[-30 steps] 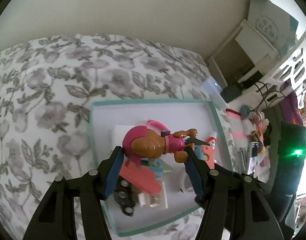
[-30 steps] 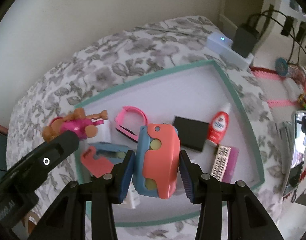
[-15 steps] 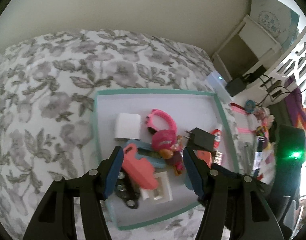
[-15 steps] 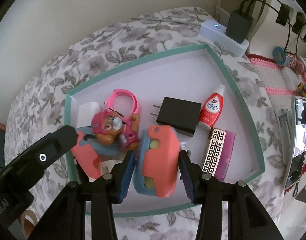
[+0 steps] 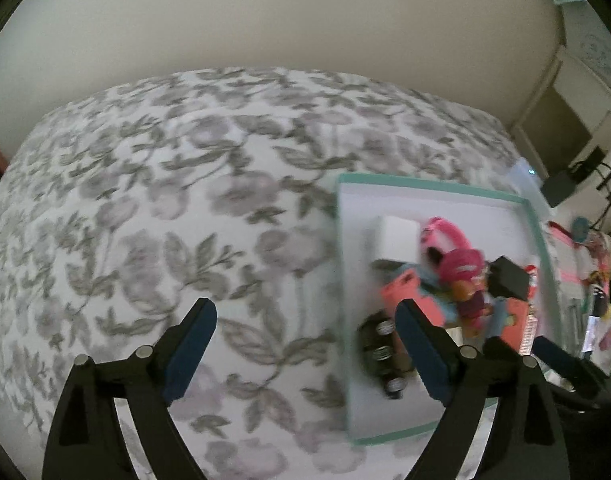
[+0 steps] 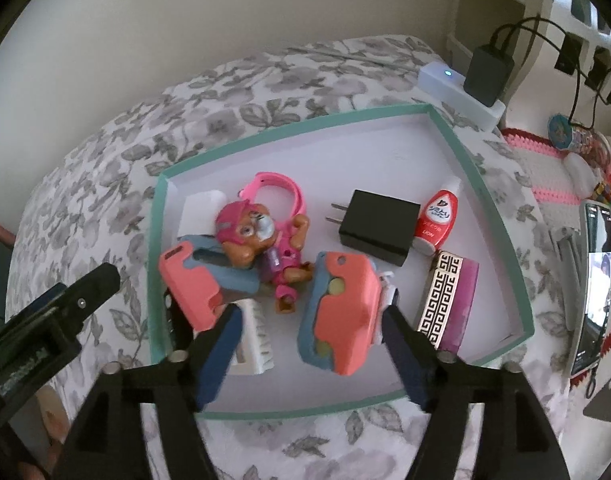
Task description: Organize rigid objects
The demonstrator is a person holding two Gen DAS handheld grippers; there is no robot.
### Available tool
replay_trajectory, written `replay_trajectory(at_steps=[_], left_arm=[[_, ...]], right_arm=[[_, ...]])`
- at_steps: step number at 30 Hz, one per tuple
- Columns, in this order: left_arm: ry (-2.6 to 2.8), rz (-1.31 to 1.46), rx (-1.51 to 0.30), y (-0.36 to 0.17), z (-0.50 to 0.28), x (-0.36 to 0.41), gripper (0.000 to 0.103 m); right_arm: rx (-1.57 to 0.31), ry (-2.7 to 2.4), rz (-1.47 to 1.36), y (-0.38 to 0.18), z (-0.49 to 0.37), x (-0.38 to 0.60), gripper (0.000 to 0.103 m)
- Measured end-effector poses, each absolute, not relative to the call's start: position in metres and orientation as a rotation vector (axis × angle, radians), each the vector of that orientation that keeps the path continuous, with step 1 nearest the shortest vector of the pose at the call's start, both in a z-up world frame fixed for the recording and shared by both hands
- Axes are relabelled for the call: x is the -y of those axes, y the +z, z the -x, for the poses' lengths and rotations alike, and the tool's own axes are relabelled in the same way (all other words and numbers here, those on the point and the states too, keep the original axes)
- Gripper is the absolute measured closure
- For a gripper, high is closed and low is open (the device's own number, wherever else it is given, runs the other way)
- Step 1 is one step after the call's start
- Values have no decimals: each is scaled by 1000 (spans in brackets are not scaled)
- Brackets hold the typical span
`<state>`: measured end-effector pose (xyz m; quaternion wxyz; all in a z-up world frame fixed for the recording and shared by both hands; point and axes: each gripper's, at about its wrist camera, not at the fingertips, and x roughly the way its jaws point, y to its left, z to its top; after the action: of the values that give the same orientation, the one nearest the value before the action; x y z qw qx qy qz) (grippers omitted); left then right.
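**Release step: both toys now in the tray**

1. My right gripper (image 6: 309, 322): jaws opening, nothing held. The coral-and-blue toy car (image 6: 339, 312) lies between the pads on the tray floor, apparently untouched.
2. My left gripper (image 5: 305, 344): jaws opening, empty, over the floral bedspread (image 5: 165, 200) at nine o'clock of the tray.
3. Teal-rimmed tray (image 6: 453, 132): pup figure (image 6: 261, 248) at centre, leaning on a second coral car (image 6: 193, 280) at nine o'clock; pink strap (image 6: 277, 188) at twelve; black charger (image 6: 375, 226), red bottle (image 6: 437, 216) and patterned case (image 6: 445, 304) from one to four o'clock.
4. Judgement: placing is done. Next I would lift the right gripper straight up, since the car sits close between the pads.
5. Obstruction: the crowded tray leaves little floor free; the bare part lies at the far twelve o'clock side.
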<state>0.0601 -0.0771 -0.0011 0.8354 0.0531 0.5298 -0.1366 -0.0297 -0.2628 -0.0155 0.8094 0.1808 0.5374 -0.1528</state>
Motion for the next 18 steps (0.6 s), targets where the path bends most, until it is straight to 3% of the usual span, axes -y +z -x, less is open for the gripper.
replay_trajectory(at_steps=[3,7,18], left_arm=[[-255,-124,-1111,-3,-54,65,4],[-237,-123,-1089,1,-46,50,3],[-225,-127,-1083,8,-26,24,2]], right_arm=[[-1138,-316,-375,-14,33,255,22],[-1114,-300,-371,-11,39,245,8],[-1062,-296,-340,2,57,227,5]])
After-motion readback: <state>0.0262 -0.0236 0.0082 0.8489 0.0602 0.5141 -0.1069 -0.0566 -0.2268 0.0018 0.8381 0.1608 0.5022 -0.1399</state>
